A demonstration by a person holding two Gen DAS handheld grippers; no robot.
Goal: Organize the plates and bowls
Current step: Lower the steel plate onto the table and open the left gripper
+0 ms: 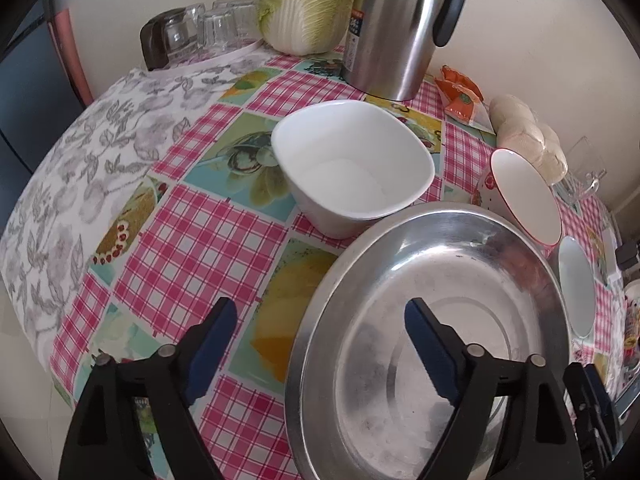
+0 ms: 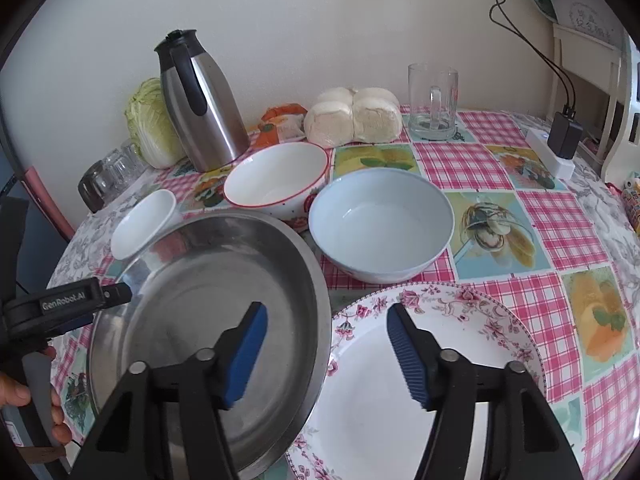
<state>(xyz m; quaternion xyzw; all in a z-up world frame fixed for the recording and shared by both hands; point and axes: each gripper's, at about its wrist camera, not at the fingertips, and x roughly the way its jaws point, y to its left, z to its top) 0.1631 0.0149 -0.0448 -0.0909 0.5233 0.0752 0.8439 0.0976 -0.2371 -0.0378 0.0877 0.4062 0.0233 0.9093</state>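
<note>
A large steel plate lies on the checked tablecloth. My left gripper is open, its jaws straddling the plate's left rim, one finger over the cloth and one over the plate. My right gripper is open, straddling the steel plate's right rim and the floral plate, on which that rim rests. A white square bowl sits behind the steel plate. A red-rimmed bowl and a pale blue bowl stand further back.
A steel thermos jug, a cabbage, upturned glasses, an orange packet, bagged buns and a glass mug line the wall. A power strip with charger lies at the far right.
</note>
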